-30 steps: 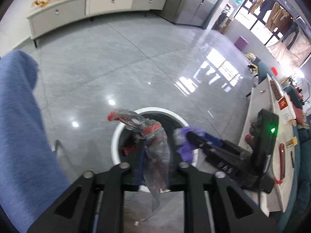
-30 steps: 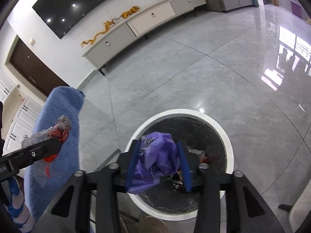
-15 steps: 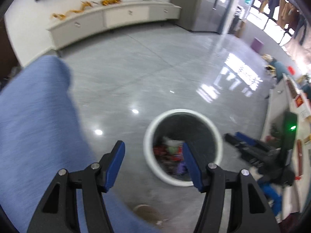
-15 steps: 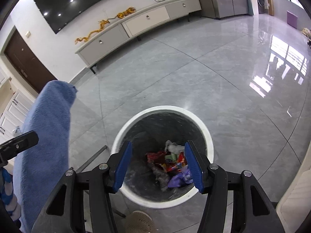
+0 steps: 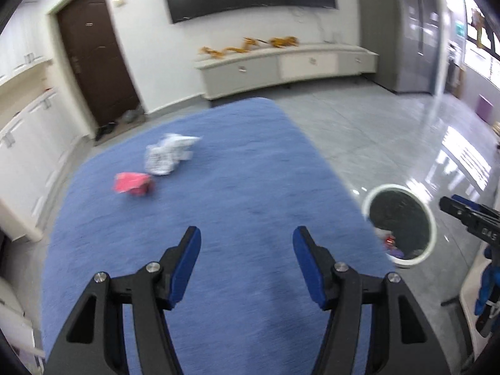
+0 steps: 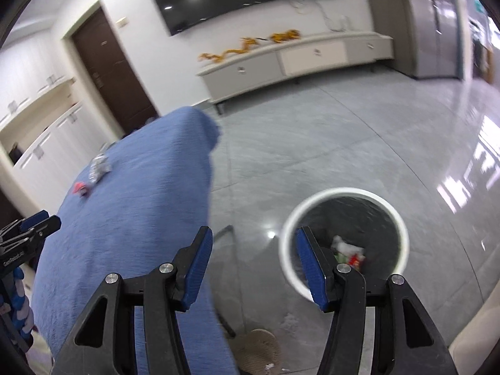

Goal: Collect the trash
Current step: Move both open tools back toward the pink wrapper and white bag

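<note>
My left gripper is open and empty above the blue cloth-covered table. A crumpled white wrapper and a pink wrapper lie on the cloth, ahead and to the left. The white round bin stands on the floor to the right, with trash inside. My right gripper is open and empty, above the floor between the table edge and the bin. Both wrappers show small in the right wrist view: white, pink.
The grey tiled floor is glossy. A low white sideboard stands against the far wall beside a dark door. White cabinets line the left. A round tan object lies on the floor near the bin.
Both grippers opened and dropped the clear red-trimmed bag and the purple bag into the bin. Both then swung left, the left one ending over the blue table.
</note>
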### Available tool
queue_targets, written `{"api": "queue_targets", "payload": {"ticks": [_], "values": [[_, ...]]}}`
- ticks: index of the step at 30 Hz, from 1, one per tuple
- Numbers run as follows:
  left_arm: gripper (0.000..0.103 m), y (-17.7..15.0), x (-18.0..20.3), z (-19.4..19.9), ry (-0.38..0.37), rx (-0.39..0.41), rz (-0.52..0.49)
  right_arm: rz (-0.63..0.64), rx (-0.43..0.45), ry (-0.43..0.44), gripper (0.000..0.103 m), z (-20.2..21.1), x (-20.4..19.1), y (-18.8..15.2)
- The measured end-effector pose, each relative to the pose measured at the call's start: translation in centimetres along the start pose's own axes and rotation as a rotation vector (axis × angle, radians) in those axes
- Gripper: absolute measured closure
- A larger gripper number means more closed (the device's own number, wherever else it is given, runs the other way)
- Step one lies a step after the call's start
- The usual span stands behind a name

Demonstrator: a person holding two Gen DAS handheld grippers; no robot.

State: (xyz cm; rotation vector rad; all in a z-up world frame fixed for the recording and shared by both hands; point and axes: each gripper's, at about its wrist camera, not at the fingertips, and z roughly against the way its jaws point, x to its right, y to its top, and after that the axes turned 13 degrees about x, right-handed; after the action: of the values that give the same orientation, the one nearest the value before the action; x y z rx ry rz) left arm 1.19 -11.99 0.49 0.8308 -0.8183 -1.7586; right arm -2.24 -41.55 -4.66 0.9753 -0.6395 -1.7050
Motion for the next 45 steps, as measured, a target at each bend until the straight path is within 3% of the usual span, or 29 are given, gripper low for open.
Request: {"api": "queue_targets", "payload": {"ticks": [12, 21, 28, 45], "values": [[0.043, -2.7, -10.8, 4.9, 0.144, 0.001, 0.209, 0.105, 0.019, 0.257, 0.045, -0.4, -11.7, 1.6], [0.038, -4.8, -17.4, 10.4, 0.286, 0.025, 0.347, 0.209, -0.027, 0.456, 0.043, -0.5, -20.3, 0.8], [0.038, -6.0, -19.1, 10.9, 0.305, 0.015, 0.392, 0.238, -0.045, 0.499, 0.043, 0.6, -22.5, -0.9], [0.038, -6.8, -20.2, 10.5, 0.331, 0.005, 0.418, 0.220, -0.047, 0.500, 0.043, 1.4, -22.1, -0.7]]}}
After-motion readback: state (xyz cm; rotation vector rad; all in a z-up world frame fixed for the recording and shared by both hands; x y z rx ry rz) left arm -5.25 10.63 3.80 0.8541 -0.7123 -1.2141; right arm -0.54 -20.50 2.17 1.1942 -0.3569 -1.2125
